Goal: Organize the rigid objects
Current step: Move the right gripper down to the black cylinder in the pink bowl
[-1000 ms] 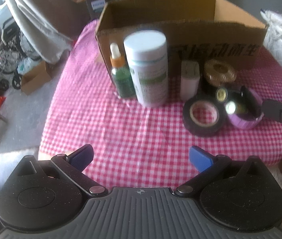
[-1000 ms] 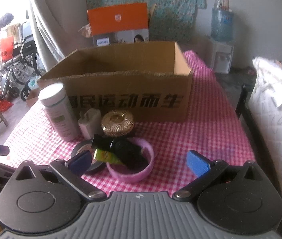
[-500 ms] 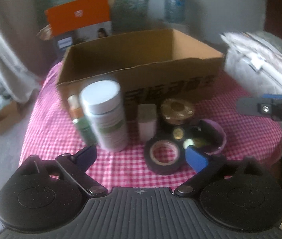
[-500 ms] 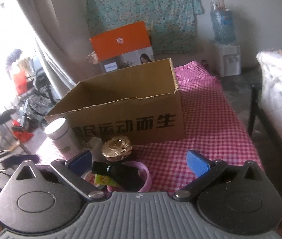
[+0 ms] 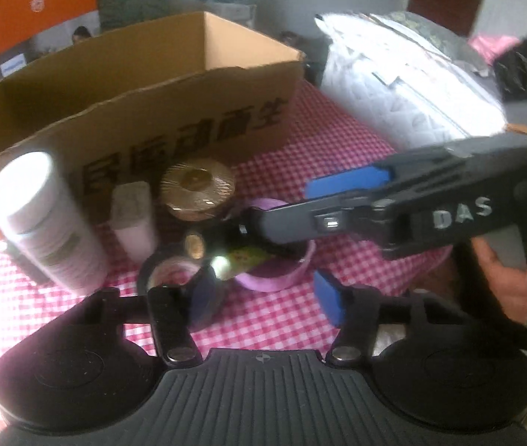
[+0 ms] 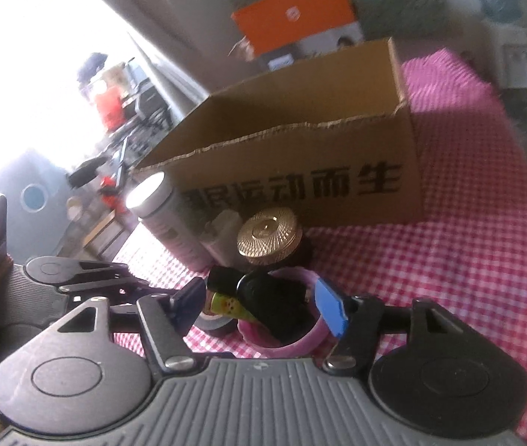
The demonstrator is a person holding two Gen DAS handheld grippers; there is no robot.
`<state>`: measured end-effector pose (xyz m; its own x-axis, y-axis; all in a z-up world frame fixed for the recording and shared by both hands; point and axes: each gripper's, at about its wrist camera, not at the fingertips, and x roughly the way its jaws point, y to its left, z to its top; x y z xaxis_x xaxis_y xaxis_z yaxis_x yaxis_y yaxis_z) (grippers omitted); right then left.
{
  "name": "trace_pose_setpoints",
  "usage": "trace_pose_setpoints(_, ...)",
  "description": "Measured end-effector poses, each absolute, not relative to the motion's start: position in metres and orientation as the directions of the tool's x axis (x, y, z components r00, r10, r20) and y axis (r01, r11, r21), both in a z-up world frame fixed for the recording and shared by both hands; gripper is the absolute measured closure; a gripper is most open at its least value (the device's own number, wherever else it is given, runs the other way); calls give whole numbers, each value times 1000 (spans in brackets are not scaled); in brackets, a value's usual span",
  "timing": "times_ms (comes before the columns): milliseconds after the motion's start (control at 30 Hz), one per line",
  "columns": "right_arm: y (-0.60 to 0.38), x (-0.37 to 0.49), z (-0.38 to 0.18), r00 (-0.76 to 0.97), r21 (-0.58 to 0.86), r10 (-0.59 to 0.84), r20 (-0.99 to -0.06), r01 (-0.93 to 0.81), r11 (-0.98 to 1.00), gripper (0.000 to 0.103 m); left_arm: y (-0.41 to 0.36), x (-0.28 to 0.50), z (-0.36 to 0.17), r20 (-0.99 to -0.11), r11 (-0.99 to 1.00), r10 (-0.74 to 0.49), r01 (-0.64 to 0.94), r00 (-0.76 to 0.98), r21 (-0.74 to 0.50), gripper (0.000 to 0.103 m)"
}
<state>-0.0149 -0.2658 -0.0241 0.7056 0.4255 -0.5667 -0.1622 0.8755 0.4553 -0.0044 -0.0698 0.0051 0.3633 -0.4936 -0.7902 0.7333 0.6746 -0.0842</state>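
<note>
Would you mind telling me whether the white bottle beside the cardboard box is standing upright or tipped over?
Upright. The white bottle stands on its base on the checked cloth, its cap on top, in front of the box. Its lean comes from the fisheye lens.

The white bottle [image 5: 45, 219] is blurring badly, its label unreadable. The black tape roll [image 6: 215, 322] is hiding mostly behind the right gripper [image 6: 259, 306] finger.

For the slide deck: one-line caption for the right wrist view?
Right gripper, jaws closing, straddles the purple ring of small items before the cardboard box.
</note>
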Motion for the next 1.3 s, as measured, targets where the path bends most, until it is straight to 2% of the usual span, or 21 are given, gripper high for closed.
trace_pose_setpoints(200, -275, 5, -34, 647, 491, 506, -571, -224, 842, 44, -85, -3, 2, -795, 678, -465, 734, 389, -38, 63)
trace_pose_setpoints(267, -279, 9, -36, 634, 497, 519, -573, -235, 836, 53, -89, 0, 0, -799, 684, -457, 729, 392, -34, 69)
trace_pose_setpoints(367, -285, 12, -40, 629, 514, 532, -566, -235, 825, 56, -88, 4, 1, -797, 700, -451, 713, 402, -37, 69)
trace_pose_setpoints(533, -304, 7, -43, 657, 580, 539, -527, -186, 793, 57, -89, 4, 5, -789, 708, -446, 706, 422, -23, 69)
trace_pose_setpoints(667, -330, -3, -44, 729, 622, 479, -489, -93, 777, 57, -88, -4, 13, -762, 687, -482, 726, 431, -24, 69)
trace_pose_setpoints(767, -337, -2, -50, 732, 620, 440, -520, -31, 784, 56, -90, -8, 15, -763, 656, -510, 753, 397, -47, 69)
trace_pose_setpoints(900, -323, 1, -53, 706, 583, 437, -558, -40, 811, 57, -101, -11, 11, -777, 618, -527, 782, 343, -74, 69)
trace_pose_setpoints(1067, -303, 8, -57, 681, 487, 360, -637, -7, 874, 67, -107, -15, 3, -796, 593, -523, 801, 305, -83, 69)
trace_pose_setpoints(1300, -295, -6, -54, 666, 440, 305, -681, 39, 897, 67, -108, -11, -3, -806, 611, -501, 789, 316, -70, 69)
